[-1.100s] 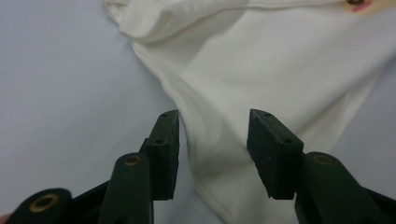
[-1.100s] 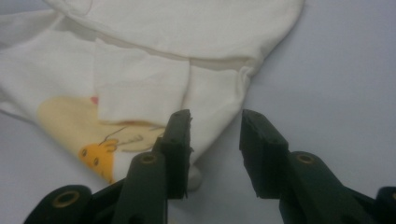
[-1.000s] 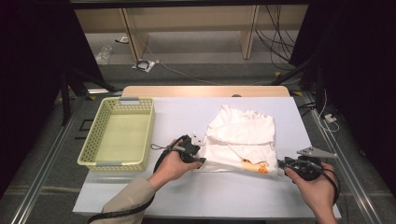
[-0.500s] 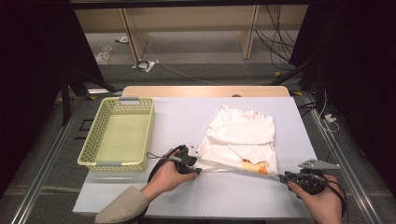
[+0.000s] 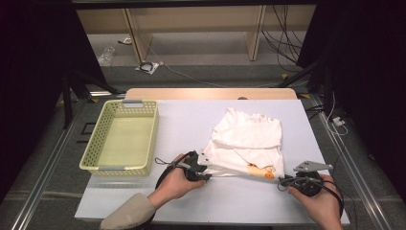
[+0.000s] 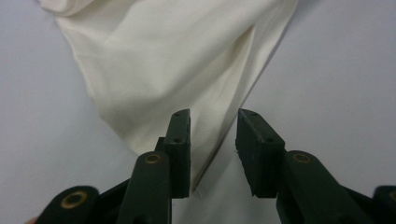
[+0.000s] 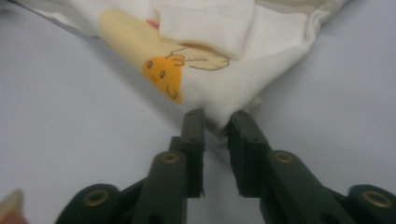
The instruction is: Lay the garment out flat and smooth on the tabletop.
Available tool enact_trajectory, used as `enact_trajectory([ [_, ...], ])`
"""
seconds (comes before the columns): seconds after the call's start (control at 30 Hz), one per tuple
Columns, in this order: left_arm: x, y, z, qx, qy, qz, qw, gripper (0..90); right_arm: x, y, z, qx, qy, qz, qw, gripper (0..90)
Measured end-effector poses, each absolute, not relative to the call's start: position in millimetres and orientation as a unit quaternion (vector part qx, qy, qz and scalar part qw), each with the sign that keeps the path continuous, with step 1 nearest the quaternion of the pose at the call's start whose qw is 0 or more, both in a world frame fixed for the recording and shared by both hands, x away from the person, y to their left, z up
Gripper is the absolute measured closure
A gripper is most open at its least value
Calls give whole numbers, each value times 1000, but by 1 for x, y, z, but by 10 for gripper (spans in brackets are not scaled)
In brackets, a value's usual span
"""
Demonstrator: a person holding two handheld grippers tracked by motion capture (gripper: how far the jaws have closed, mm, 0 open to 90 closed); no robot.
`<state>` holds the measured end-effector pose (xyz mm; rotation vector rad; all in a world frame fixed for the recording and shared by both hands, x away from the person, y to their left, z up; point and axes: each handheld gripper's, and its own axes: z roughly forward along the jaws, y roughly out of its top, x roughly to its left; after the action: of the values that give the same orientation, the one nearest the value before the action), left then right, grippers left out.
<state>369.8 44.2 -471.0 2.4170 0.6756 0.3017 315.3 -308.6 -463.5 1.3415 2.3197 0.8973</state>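
1. A white garment (image 5: 249,143) was laid on the right half of the table (image 5: 191,120), well apart from the yellow basket (image 5: 122,136) at the table's left side.
2. Its long axis ran from the far edge of the table toward the person, with the ruffled end placed farthest away and the wider hem nearest the hands.
3. The near hem was stretched into a taut line across the table between the two tongs; a small orange chick print (image 7: 164,74) was seen close to the hem's right corner.
4. The left tongs (image 5: 203,170) were held at the hem's left corner, pointed rightward along the hem, with the left hand (image 5: 177,182) wrapped over the body and the sleeved forearm brought in from the bottom edge.
5. In the left gripper view the left tongs (image 6: 214,154) had just been closing with the folded cloth edge lying between the jaws; a gap was still left, and the pads were not seen pressed on the fabric.
6. The right tongs (image 5: 283,181) were held at the hem's right corner, pointed leftward, with the right hand (image 5: 318,201) kept low near the table's front edge.
7. In the right gripper view the right tongs (image 7: 215,126) had just been closing and were clamped on the bunched corner of the garment, which was pinched between the jaw tips.
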Motion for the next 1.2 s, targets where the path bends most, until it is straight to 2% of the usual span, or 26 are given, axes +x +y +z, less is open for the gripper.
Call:
enact_trajectory([
  [0.1,370,42,-472,912,251,114,304,656,321,-307,-456,474,798,336,159,874],
  [0.3,373,37,-474,913,246,116,304,655,347,-310,-445,508,758,377,158,880],
  [0.53,374,36,-476,913,246,117,305,647,387,-308,-466,559,741,340,154,879],
  [0.67,375,37,-478,912,249,118,304,637,397,-302,-477,556,750,319,159,874],
  [0.9,375,40,-475,909,254,119,308,626,387,-307,-470,545,751,334,164,708],
  [1.2,373,49,-469,905,260,125,312,586,356,-329,-460,544,755,332,154,642],
])
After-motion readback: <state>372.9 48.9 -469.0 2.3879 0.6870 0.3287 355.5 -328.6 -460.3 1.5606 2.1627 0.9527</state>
